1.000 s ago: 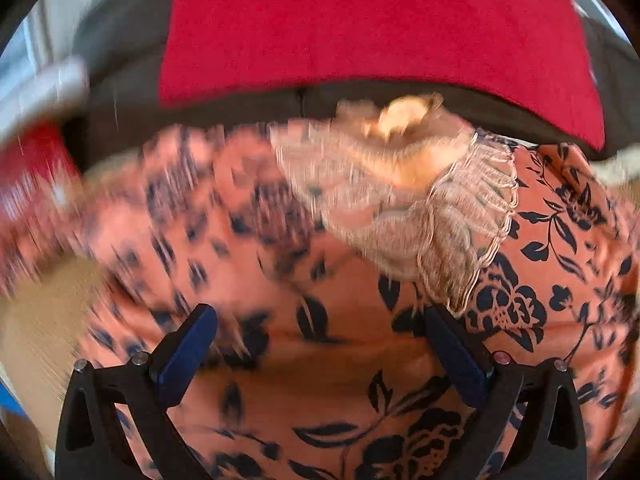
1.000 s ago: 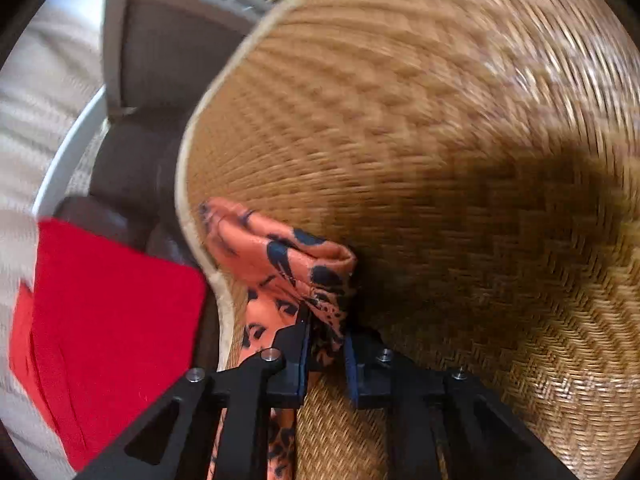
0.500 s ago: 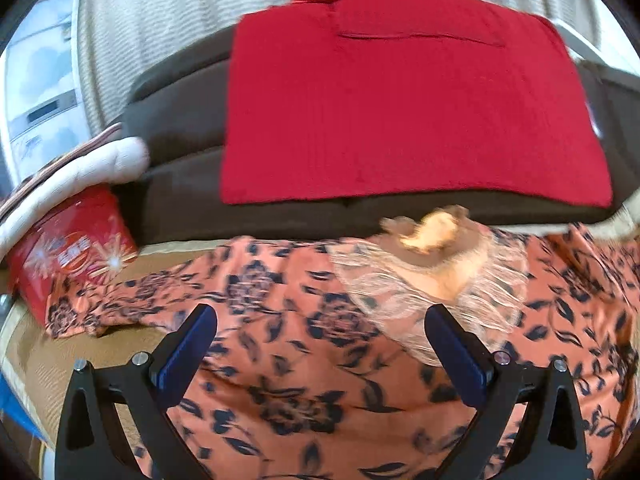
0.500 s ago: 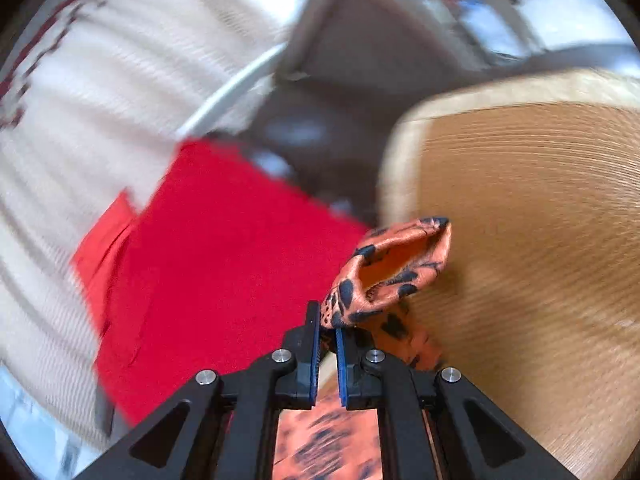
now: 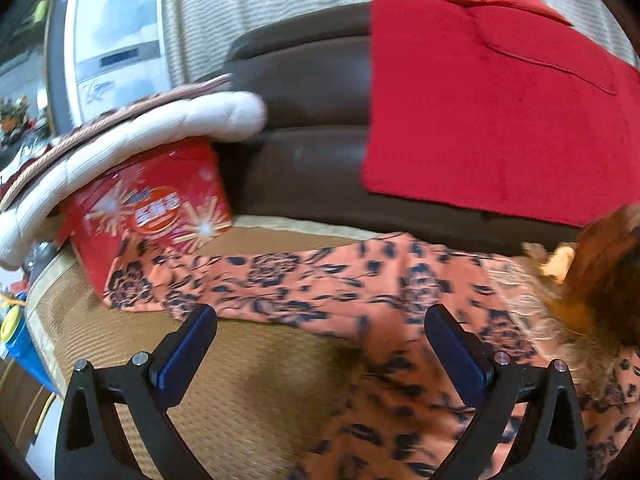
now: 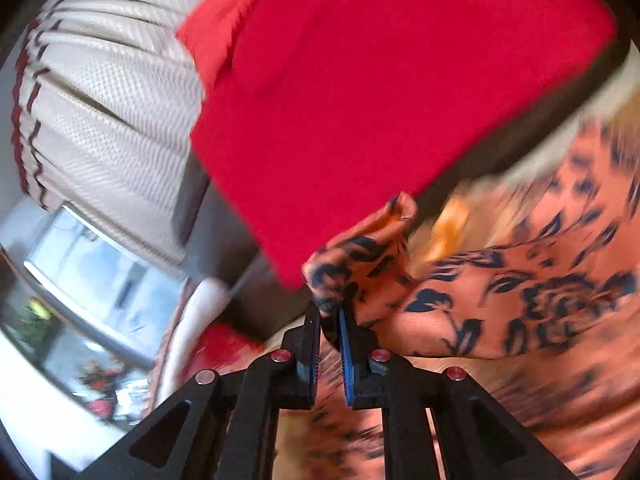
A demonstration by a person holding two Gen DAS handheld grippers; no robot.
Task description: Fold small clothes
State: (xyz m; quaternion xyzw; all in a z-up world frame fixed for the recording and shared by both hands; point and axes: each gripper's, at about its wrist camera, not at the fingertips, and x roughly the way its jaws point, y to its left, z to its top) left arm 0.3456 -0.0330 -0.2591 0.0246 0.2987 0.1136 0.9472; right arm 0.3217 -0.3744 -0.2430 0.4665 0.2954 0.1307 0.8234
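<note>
orange floral garment [image 5: 400,292] sprawls across the lower right of the left view on a woven mat [image 5: 248,384]; left gripper [image 5: 320,352] gapes wide, empty. right view: right gripper [image 6: 329,320], jaws opening, pinches a garment fold at centre.

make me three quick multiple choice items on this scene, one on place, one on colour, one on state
1. Where does the red fireworks-print box sit?
A. under the white quilted cushion
B. on the plain red cloth
C. between the left jaws

2. What colour is the floral garment?
A. green and white
B. orange with dark blue print
C. plain yellow

3. What is between the right gripper jaws?
A. nothing
B. the red cloth
C. a fold of the floral garment

Answers: A, the cushion overhangs it; B, seen in both views; C, floral fabric sits between the near-closed, opening jaws.
</note>
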